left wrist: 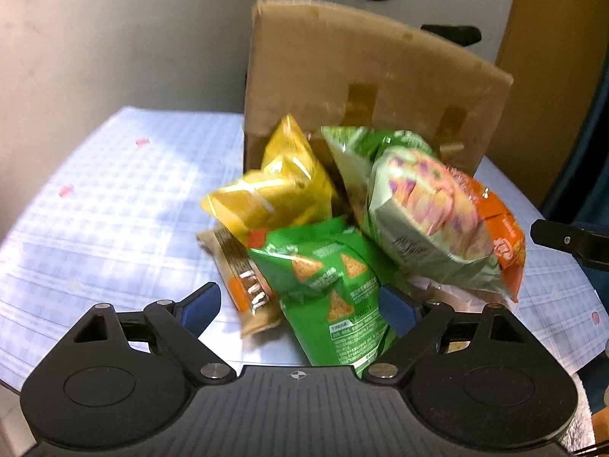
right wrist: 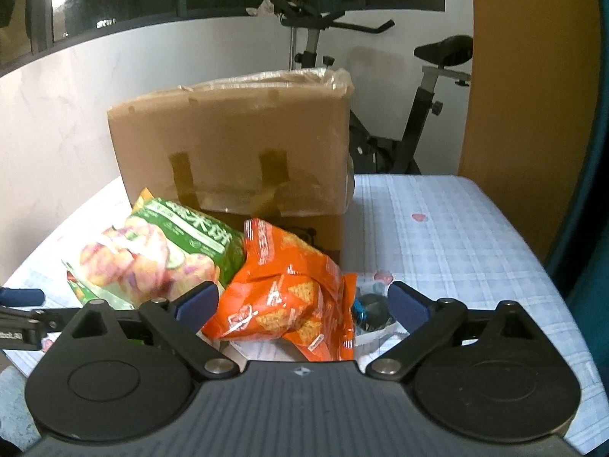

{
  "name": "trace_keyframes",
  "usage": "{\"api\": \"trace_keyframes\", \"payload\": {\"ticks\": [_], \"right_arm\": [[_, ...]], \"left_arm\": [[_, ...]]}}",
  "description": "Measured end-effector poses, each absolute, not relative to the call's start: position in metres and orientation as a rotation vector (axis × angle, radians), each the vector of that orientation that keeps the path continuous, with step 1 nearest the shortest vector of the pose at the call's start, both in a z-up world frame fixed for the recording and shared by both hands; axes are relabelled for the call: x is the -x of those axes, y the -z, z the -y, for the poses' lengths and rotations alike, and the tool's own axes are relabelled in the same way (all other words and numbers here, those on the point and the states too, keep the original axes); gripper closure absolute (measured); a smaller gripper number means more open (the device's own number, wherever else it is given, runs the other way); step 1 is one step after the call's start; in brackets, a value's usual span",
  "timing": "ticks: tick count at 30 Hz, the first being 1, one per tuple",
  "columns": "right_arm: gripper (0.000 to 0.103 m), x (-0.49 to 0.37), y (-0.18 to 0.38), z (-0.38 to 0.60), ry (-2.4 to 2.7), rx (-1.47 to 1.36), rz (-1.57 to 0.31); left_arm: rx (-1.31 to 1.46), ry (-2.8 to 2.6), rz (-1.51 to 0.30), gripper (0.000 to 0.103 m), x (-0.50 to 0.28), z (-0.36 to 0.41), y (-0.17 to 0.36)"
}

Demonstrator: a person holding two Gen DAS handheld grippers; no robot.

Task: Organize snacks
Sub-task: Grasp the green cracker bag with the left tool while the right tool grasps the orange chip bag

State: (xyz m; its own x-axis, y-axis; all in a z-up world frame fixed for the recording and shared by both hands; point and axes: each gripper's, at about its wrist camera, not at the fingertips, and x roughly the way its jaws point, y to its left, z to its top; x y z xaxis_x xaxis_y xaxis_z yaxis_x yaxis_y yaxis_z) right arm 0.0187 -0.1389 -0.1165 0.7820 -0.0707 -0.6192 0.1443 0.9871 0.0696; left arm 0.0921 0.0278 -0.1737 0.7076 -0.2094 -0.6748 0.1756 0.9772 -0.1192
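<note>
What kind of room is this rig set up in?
Probably a home, a spare or living room rather than a lab. An exercise bike stands by the wall behind the table, the table wears a checked cloth, and snack bags are piled against a taped cardboard box.

— What print can be read on the packets?

— Large white Chinese characters are seen on the green band of the pale green snack bag [right wrist: 163, 251]; the last two look like "米饼", though blurred. A vertical line of white characters is printed on the orange chip bag [right wrist: 289, 293], too smeared to be made out.

— And elsewhere?

— Fine print and a barcode are carried by the green tortilla-chip bag [left wrist: 327, 285], illegibly.
</note>
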Motion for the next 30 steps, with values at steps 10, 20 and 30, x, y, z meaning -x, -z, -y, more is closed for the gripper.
{"api": "trace_keyframes", "payload": {"ticks": [10, 20, 30], "right_arm": [[0.009, -0.039, 0.130, 0.141, 0.097, -0.122, -0.689], [0.009, -0.060, 0.137, 0.153, 0.093, -0.164, -0.716], [0.007, -0.091, 0.167, 0.155, 0.068, -0.253, -0.809]], "left_arm": [[0.118, 0.302, -0.787, 0.011, -0.119, -0.018, 0.199], [0.246, 0.373, -0.825, 0.008, -0.123, -0.021, 0.205], [0.178, 0.387, -0.861, 0.005, -0.122, -0.005, 0.219]]}}
